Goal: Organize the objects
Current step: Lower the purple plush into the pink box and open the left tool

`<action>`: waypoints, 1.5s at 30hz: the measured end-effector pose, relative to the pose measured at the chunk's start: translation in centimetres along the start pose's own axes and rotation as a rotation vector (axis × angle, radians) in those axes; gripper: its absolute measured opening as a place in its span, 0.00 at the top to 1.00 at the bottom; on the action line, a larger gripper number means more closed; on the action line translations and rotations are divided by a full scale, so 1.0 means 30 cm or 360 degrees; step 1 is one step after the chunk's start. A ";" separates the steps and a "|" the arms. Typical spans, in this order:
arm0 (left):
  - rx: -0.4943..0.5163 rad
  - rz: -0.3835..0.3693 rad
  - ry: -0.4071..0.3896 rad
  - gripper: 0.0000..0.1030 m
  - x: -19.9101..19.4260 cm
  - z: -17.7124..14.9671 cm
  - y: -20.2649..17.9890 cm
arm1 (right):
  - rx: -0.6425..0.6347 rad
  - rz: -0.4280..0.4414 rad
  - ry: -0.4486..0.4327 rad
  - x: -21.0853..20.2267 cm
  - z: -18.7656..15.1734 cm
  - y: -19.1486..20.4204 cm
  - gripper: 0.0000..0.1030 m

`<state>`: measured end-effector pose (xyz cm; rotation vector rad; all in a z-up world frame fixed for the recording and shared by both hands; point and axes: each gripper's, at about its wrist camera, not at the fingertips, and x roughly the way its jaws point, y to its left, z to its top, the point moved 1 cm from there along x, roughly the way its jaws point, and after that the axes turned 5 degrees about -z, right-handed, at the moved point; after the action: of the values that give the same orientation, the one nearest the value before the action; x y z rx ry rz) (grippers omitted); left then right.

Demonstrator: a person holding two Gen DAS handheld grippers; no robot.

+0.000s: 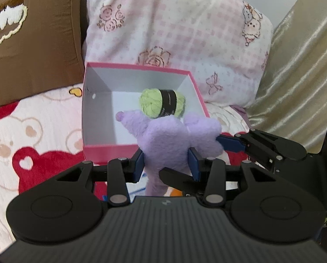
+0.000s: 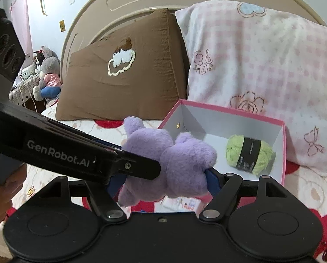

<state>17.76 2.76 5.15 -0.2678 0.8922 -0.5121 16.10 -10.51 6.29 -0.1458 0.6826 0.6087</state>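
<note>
Lilac plush toy (image 1: 167, 144) pinched by both left gripper (image 1: 166, 161) and right gripper (image 2: 163, 179); open pink cardboard box (image 1: 139, 66) with green yarn ball (image 1: 162, 106) lies just beyond, farther ahead.

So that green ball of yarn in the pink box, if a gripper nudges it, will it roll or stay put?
The yarn ball looks rounded, so it would probably roll a little across the smooth floor of the pink box. Its soft wound strands suggest that it is light and squashy and would dent under a push. The black paper band may slip if pinched there.

Fuzzy plush toy (image 1: 167, 140), probably fleece
</note>
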 end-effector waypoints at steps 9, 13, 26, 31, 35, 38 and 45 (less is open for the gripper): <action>-0.0031 0.0018 -0.0055 0.59 0.070 0.064 0.061 | 0.0077 0.0062 -0.0009 0.094 0.048 -0.060 0.26; -0.0071 0.0047 -0.0042 0.59 0.127 0.101 0.092 | 0.0067 0.0058 0.0015 0.151 0.069 -0.082 0.28; -0.0197 0.0280 0.0125 0.59 0.407 0.271 0.239 | 0.0300 0.0237 0.0106 0.470 0.117 -0.252 0.30; -0.0142 0.0276 0.0134 0.59 0.527 0.282 0.288 | 0.0343 0.0213 0.0152 0.585 0.102 -0.299 0.31; -0.0137 0.0223 0.0138 0.59 0.599 0.270 0.331 | 0.0379 0.0159 0.0251 0.663 0.094 -0.334 0.31; -0.0177 0.0187 0.0156 0.59 0.637 0.268 0.366 | 0.0373 0.0123 0.0306 0.701 0.094 -0.339 0.31; -0.0154 0.0147 0.0168 0.59 0.695 0.285 0.385 | 0.0280 0.0069 0.0434 0.776 0.122 -0.337 0.29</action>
<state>38.99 1.63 -8.61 -0.2878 1.0288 -0.4008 38.09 -6.44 -6.24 -0.0504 1.0019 0.5727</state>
